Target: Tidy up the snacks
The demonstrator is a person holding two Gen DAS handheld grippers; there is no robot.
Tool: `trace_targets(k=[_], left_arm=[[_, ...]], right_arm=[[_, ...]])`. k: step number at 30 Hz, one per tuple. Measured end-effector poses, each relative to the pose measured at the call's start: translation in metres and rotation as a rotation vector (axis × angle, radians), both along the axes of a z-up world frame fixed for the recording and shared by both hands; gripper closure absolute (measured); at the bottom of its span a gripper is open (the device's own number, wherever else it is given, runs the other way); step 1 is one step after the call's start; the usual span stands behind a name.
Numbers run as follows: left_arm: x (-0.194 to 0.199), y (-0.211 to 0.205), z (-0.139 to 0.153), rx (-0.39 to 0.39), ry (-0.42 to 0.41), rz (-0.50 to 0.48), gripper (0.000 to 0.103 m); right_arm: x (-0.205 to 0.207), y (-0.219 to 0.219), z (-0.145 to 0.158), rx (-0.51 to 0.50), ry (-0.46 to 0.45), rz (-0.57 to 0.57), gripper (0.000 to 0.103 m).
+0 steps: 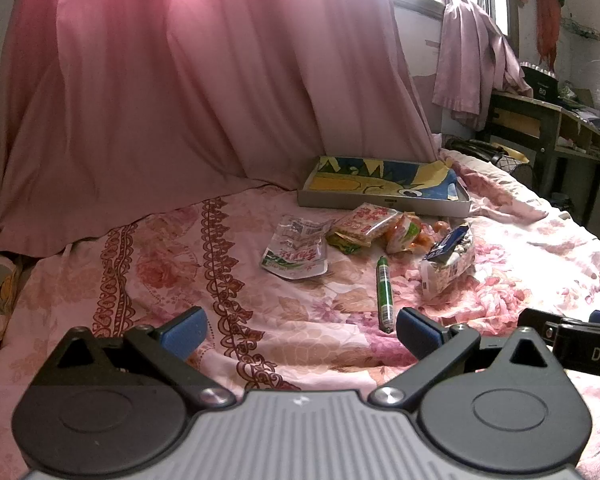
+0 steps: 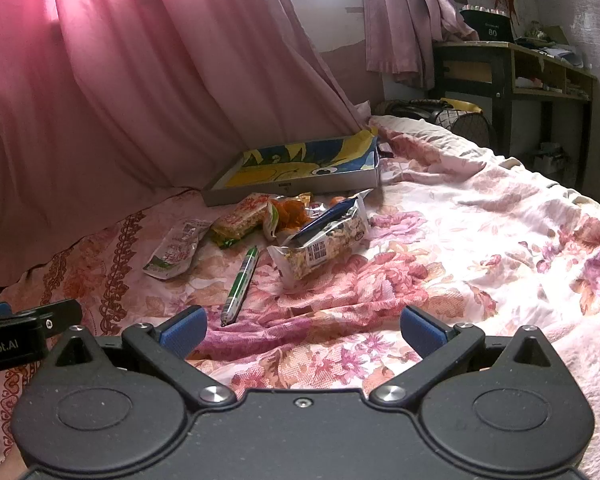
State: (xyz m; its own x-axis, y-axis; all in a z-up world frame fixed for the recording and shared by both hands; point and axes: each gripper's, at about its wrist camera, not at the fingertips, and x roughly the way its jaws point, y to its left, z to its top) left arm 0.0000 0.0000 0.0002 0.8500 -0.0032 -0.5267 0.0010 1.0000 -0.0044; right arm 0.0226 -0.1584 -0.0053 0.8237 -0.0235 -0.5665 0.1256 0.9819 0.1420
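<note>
Two wrist cameras looked forward across a bed covered with a pink floral quilt [image 1: 148, 280], backed by a hanging pink curtain [image 1: 180, 80]. The left hand-held gripper [image 1: 300, 330] had its blue-padded fingers spread wide with nothing between them, hovering low over the quilt; the right hand-held gripper [image 2: 302, 330] was likewise spread and empty, just beside the left one. Ahead lay the snacks, all loose on the quilt: a crumpled clear pouch with green and red print [image 1: 296, 250], a flat red and white cracker packet [image 1: 366, 220], an orange and green crinkled bag [image 1: 404, 232], a clear cereal-bar wrapper with a dark blue end [image 2: 324, 242], and a slim green sausage stick [image 1: 384, 290] lying nearest the grippers. Behind them, touching the curtain's hem, sat a shallow grey cardboard box lined with a blue and yellow cartoon picture [image 1: 380, 200]; its inside appeared bare of snacks. Judged from this, the tidying had scarcely started: no packet sat in the box, and every piece was left to be picked up and placed, probably the sausage stick first
</note>
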Motion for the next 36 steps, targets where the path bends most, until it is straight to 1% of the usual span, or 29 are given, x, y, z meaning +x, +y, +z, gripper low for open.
trace_targets(k=[32,33,36], left_arm=[[-0.0004,-0.0001,0.0,0.003,0.005,0.0,0.0],[-0.0029,-0.0007,-0.0067,0.003,0.006,0.0,0.0],[-0.0019,0.0028,-0.0049,0.005,0.008,0.0,0.0]], right_arm=[[0.0012,-0.0003,-0.0014,0.003,0.005,0.0,0.0],[0.0013,-0.0004,-0.0015,0.003,0.005,0.0,0.0],[0.0013,-0.0003,-0.0013,0.003,0.006,0.0,0.0]])
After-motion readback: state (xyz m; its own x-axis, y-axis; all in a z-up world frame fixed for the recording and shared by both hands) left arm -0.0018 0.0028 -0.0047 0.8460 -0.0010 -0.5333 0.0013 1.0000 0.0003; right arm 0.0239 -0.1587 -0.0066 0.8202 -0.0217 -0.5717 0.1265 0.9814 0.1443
